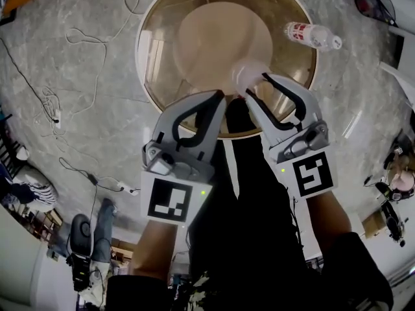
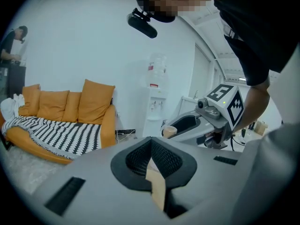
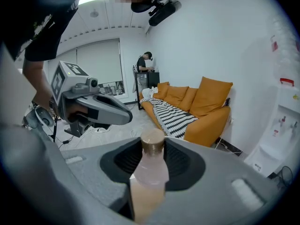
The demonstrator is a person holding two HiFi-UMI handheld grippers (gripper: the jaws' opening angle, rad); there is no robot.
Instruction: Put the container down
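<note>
The container is a pale translucent bottle (image 3: 149,172) with a brown cap, and my right gripper (image 3: 152,158) is shut on its body. In the head view the bottle (image 1: 248,75) hangs over the near part of a round glass-topped table (image 1: 148,70), in my right gripper (image 1: 251,88). My left gripper (image 1: 219,98) is just left of it, over the table's near rim, with its jaws together and nothing held. In the left gripper view the jaws of my left gripper (image 2: 151,142) meet at the tips, and the bottle's cap (image 2: 169,131) shows in the right gripper beyond.
A clear plastic water bottle (image 1: 311,35) lies on the glass at the far right. A tan round base (image 1: 207,41) shows under the top. Cables (image 1: 78,89) trail over the marble floor to the left. An orange sofa (image 2: 61,116) stands by the wall.
</note>
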